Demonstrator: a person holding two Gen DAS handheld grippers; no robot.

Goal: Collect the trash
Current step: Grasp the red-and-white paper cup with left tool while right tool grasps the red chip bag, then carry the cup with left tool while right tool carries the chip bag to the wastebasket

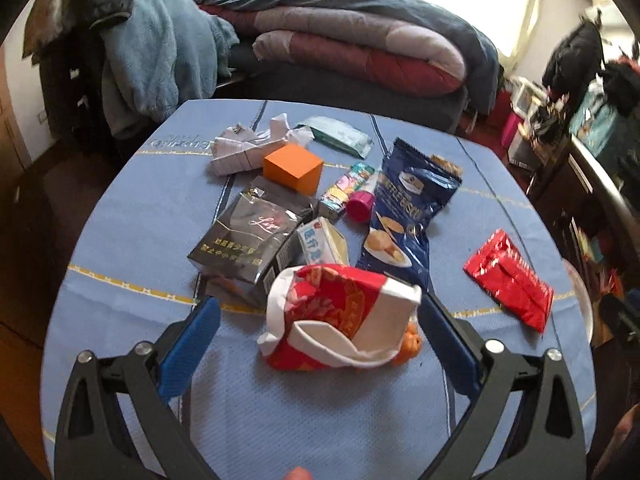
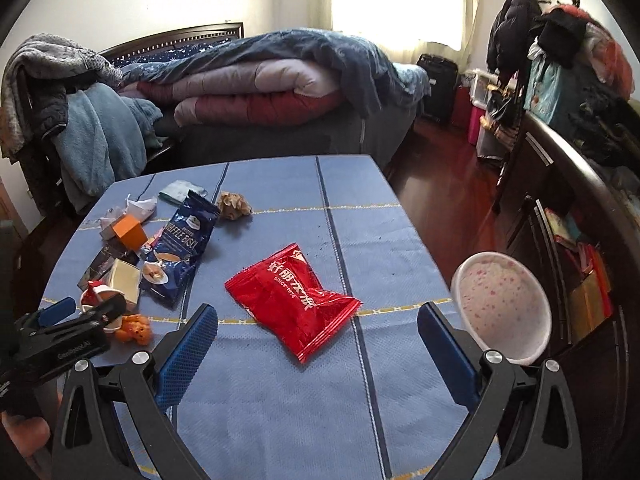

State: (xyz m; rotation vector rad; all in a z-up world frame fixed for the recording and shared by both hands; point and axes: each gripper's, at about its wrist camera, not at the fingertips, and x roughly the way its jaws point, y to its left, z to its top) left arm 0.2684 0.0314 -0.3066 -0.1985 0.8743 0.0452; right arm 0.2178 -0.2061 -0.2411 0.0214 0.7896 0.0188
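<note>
On the blue-clothed table (image 2: 280, 400) | red snack packet (image 2: 294, 300) is lying straight ahead between my right gripper (image 2: 318, 346) jaws, spread wide, long axis slanting across them | left gripper (image 1: 320, 344), also released, is straddling the red-and-white wrapper (image 1: 340, 316)

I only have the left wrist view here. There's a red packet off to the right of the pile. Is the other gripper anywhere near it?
Observer: Yes. The right gripper is open, with the red packet lying just ahead between its fingers, not touched.
Operator: Where would the trash go?
Observer: A white speckled bin stands by the table's right edge.
Operator: Anything hidden behind the blue snack bag?
Observer: A crumpled brown paper ball lies beyond the blue snack bag.
</note>
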